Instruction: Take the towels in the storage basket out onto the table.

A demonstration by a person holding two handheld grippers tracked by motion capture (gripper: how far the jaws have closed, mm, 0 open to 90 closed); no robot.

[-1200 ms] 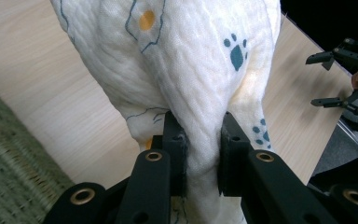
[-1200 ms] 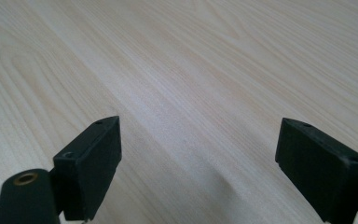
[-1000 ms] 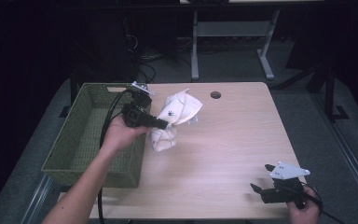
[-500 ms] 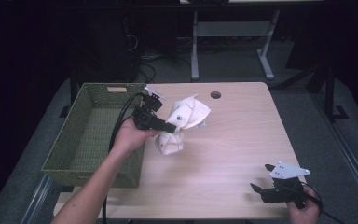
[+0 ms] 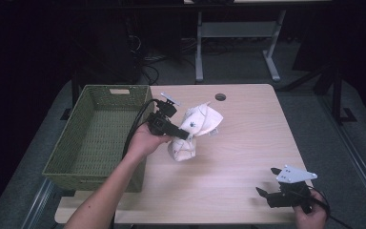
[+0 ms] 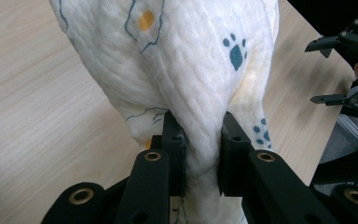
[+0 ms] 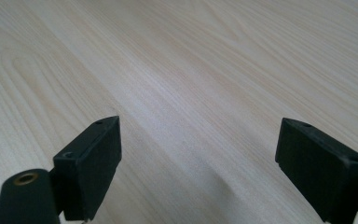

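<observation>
With my left gripper clamped on the cloth beside the basket, I'd lower it gently, right gripper spread empty.

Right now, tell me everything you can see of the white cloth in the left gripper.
The cloth is a soft, crinkled white fabric, like muslin, printed with teal paw prints, thin teal outlines and an orange dot. It is bunched, not spread: the left gripper is shut on a gathered neck of it, with the fabric ballooning out beyond the jaws. In the high view one puffed part sticks out past the gripper and a lower lump hangs down to the wooden table, seemingly touching it, just right of the green woven basket.
</observation>
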